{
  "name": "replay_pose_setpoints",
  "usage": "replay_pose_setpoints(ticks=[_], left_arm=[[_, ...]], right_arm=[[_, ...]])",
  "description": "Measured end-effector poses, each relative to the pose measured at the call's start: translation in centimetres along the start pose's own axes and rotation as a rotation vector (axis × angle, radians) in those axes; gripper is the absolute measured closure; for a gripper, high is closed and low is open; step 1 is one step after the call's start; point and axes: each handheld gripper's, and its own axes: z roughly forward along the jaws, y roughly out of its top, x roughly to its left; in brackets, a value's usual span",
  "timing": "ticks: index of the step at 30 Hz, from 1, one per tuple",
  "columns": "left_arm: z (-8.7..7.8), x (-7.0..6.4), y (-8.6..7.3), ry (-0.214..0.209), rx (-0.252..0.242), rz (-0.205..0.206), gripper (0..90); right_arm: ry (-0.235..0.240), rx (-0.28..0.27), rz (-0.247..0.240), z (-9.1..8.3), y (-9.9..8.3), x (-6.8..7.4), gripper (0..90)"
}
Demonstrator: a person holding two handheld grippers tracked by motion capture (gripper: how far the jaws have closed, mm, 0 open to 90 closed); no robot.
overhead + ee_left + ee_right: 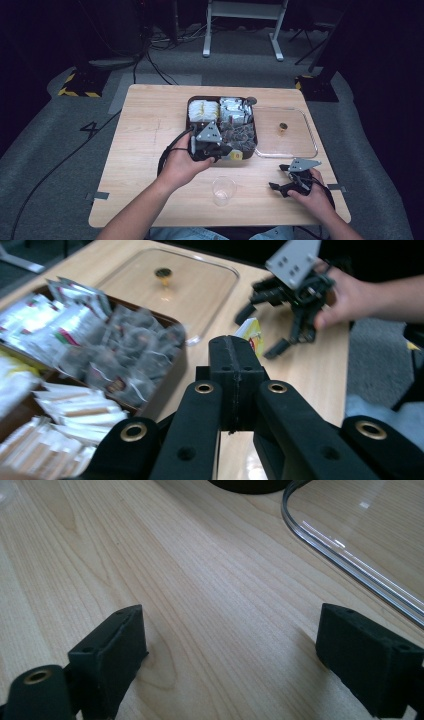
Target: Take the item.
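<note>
Left gripper (235,371) partly hides yellow packet (251,333) it pinches.

On the light wooden surface (145,150) we see a clear plastic cup (223,190) standing upright near the front edge. Beyond the surface we find grey carpeted floor (50,140), black cables (150,55) trailing across it, a white metal frame (245,25) and a yellow-and-black striped base (80,85) at the left.
</note>
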Motion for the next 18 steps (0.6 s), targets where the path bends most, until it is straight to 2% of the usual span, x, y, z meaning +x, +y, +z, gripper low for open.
replay_pose_setpoints(ticks=[5, 9, 18], left_arm=[[0.1, -1.4, -1.6, -0.015, -0.008, 0.002, 90.0], [0.7, -2.5, -2.8, -0.036, 0.013, 0.01, 90.0], [1.0, -3.8, -4.3, -0.057, 0.01, 0.004, 90.0]], right_arm=[[0.0, 0.001, 0.001, 0.0, 0.0, 0.0, 12.8], [0.0, 0.0, 0.003, 0.0, 0.0, 0.0, 12.8], [0.0, 0.0, 0.002, 0.0, 0.0, 0.0, 12.7]])
